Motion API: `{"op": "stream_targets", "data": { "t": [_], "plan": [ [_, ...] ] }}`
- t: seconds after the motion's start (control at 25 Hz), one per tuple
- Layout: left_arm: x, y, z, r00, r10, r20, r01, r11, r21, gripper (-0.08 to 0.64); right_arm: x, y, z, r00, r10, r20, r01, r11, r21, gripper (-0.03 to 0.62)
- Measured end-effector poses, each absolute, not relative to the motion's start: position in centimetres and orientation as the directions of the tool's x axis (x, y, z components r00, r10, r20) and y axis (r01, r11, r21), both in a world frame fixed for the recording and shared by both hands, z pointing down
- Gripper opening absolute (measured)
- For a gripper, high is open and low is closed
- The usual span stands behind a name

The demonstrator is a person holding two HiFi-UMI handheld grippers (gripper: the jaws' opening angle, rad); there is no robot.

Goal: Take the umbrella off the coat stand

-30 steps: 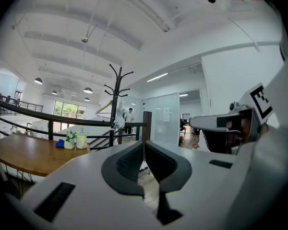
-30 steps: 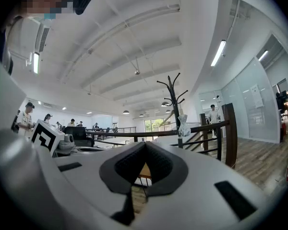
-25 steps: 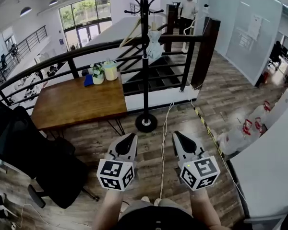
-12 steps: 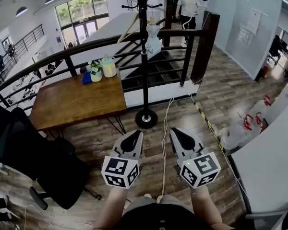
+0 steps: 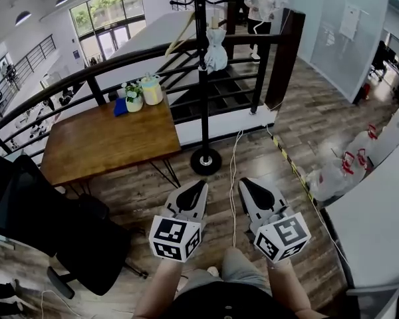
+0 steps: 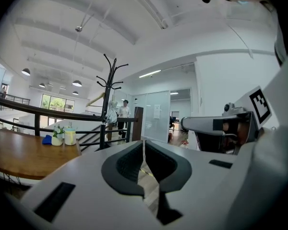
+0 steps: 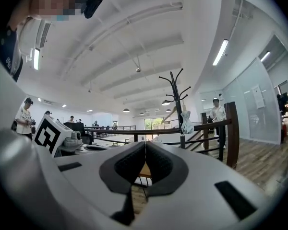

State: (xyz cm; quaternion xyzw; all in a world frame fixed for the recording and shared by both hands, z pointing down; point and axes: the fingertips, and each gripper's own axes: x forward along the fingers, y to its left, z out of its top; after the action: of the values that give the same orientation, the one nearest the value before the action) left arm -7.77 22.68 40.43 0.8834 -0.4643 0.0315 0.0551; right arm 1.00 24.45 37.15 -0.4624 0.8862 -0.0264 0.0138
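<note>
The black coat stand (image 5: 201, 78) rises from its round base (image 5: 205, 160) on the wooden floor, by the stair railing. A pale folded umbrella (image 5: 215, 52) hangs from one of its upper hooks, beside a tan wooden piece (image 5: 181, 37). My left gripper (image 5: 198, 189) and right gripper (image 5: 247, 185) are held side by side, low and short of the base, both shut and empty. In the left gripper view the stand (image 6: 107, 104) and umbrella (image 6: 113, 113) are far ahead at left. In the right gripper view the umbrella (image 7: 186, 122) hangs to the right of the shut jaws.
A wooden table (image 5: 106, 141) at left carries a plant pot (image 5: 134, 102), a yellow-lidded jar (image 5: 152, 92) and a blue cloth (image 5: 122, 109). A black office chair (image 5: 50, 218) stands near left. A white cable (image 5: 233, 171) crosses the floor. A person (image 5: 261, 2) stands beyond the railing (image 5: 120, 65). White table (image 5: 379, 224) at right.
Both grippers have edged forward toward the coat stand's base, the left one drifting to the right. They stay shut and empty. The umbrella still hangs on the stand.
</note>
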Motion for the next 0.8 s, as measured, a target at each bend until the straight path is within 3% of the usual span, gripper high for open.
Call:
{"op": "stream_targets", "data": {
  "t": [0.32,0.8],
  "plan": [
    [-7.9,18.5,40.9,0.583,-0.808,0.092,-0.812,-0.576,0.093,0.026,0.4,19.3,38.6,-0.583,-0.812,0.020,-0.810,0.579,-0.099,0.028],
    [-5.9,3.2,39.2,0.540,-0.839,0.068,-0.841,-0.534,0.092,0.026,2.0,3.8,37.8,-0.643,-0.766,-0.002,-0.759,0.637,-0.133,0.028]
  ]
}}
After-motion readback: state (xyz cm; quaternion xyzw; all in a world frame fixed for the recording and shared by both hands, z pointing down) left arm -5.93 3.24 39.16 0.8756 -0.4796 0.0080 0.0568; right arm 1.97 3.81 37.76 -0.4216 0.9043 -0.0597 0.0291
